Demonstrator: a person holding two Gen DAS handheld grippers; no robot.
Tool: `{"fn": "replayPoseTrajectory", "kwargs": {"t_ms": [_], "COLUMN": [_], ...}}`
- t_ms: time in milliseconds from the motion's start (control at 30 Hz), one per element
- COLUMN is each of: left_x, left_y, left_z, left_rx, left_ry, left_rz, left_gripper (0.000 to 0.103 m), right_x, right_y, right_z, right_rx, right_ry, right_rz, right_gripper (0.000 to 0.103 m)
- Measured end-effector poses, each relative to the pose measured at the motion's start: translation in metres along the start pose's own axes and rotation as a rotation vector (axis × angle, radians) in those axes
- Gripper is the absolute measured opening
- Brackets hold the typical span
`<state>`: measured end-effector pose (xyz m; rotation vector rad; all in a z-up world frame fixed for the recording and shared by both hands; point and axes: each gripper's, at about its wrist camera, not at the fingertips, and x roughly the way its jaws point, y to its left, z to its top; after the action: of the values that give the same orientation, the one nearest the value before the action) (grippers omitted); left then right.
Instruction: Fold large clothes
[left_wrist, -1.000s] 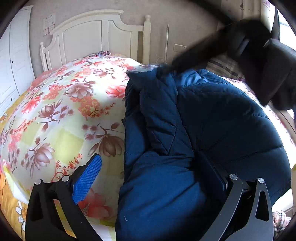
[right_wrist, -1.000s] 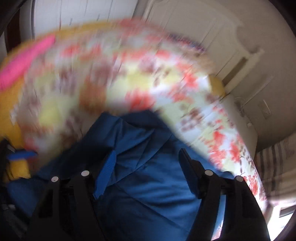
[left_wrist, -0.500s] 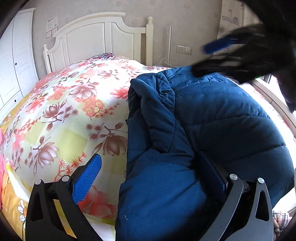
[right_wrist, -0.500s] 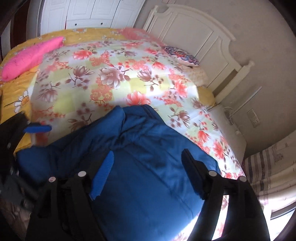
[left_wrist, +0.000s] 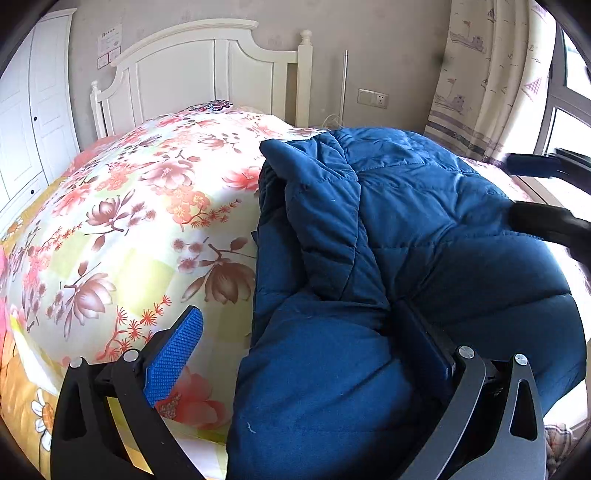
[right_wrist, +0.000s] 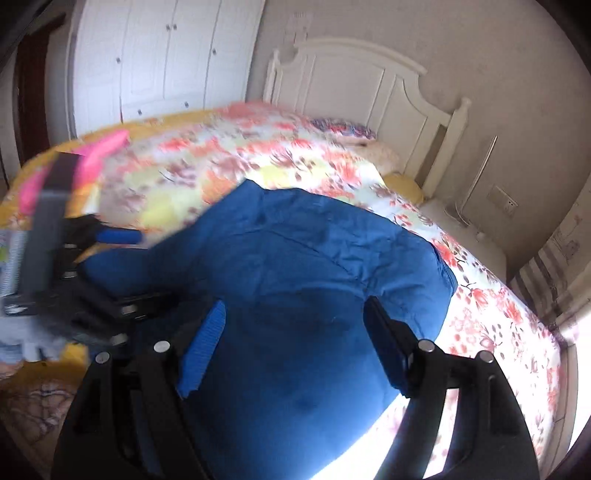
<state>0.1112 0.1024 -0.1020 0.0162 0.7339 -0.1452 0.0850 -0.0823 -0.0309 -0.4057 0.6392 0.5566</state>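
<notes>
Where hand-held gripper (right_wrist: 291, 350) hovers, jacket (right_wrist: 314, 266) beneath.

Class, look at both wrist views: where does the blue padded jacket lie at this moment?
The blue padded jacket lies on the floral bedspread, filling the right half of the left wrist view, along the bed's window-side edge.

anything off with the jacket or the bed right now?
Nothing damaged or spilled. The blue puffer jacket is only roughly folded: one flap lies bunched and rumpled along its edge next to the floral bedspread. The left gripper straddles that edge, jaws wide; the right gripper is open over it.
</notes>
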Motion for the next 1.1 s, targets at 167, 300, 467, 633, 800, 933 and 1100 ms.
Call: {"fn": "replayPoseTrajectory", "kwargs": {"t_ms": [167, 300, 467, 633, 800, 933, 1100], "left_x": [0.001, 0.001, 0.0, -0.011, -0.015, 0.02, 0.048], "left_y": [0.0, -0.004, -0.001, 0.017, 0.051, 0.056, 0.06], "left_z": [-0.001, -0.003, -0.001, 0.017, 0.046, 0.053, 0.033], "left_rx": [-0.006, 0.0, -0.018, -0.064, -0.149, -0.18, -0.263], "left_ry": [-0.003, -0.011, -0.007, 0.08, 0.089, 0.212, 0.307], "left_rz": [-0.005, 0.021, 0.005, -0.128, -0.15, -0.237, -0.349], "left_gripper": [0.099, 0.099, 0.099, 0.098, 0.098, 0.099, 0.099], "right_x": [-0.001, 0.002, 0.001, -0.027, -0.032, 0.0, 0.025], "right_y": [0.033, 0.033, 0.029, -0.014, -0.069, -0.08, -0.085], "right_z": [-0.048, -0.051, -0.054, -0.053, -0.072, -0.087, -0.099], "right_rx": [-0.059, -0.035, -0.001, 0.168, 0.43, 0.54, 0.668], "right_ry": [0.038, 0.022, -0.004, -0.027, -0.024, 0.09, 0.106], "right_rz": [-0.068, -0.064, -0.063, 0.071, 0.116, 0.208, 0.375], "right_gripper": [0.076, 0.076, 0.077, 0.089, 0.101, 0.101, 0.101]}}
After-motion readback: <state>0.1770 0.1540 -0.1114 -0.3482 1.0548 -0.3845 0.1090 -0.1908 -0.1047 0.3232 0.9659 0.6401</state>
